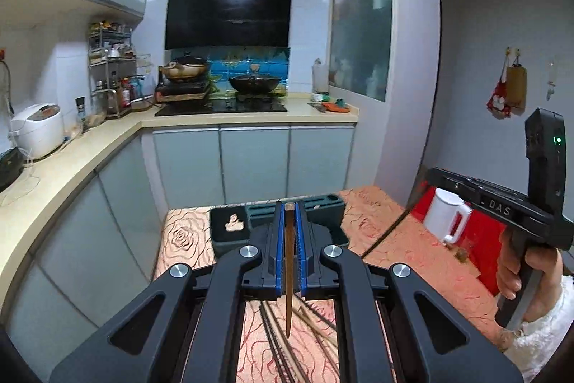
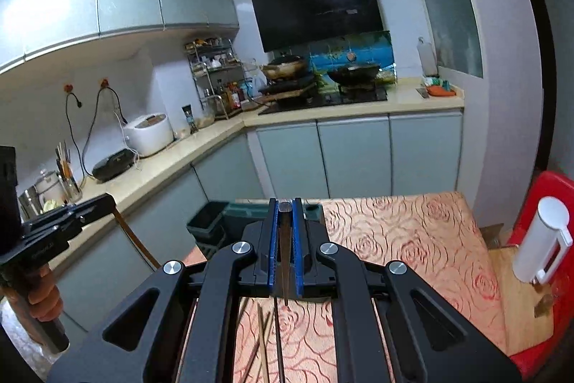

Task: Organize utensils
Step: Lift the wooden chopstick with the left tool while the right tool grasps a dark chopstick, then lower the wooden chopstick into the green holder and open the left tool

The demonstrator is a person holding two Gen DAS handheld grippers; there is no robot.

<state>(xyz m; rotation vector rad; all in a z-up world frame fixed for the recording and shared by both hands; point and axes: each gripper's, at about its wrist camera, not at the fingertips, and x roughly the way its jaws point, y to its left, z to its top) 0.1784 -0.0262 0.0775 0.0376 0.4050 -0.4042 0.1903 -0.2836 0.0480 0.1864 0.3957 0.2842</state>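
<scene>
The white letters "DAS" stand on the black body of the right claw (image 1: 500, 210), seen from the left wrist. A faint print on the left claw (image 2: 46, 246) is too blurred to read. Nothing else is legible.

Your left wrist camera looked along its fingers, slightly downward, toward the stove (image 1: 229, 103). Your right one faced likewise from further right. Both shared the patterned table (image 2: 401, 232) close below.
</scene>
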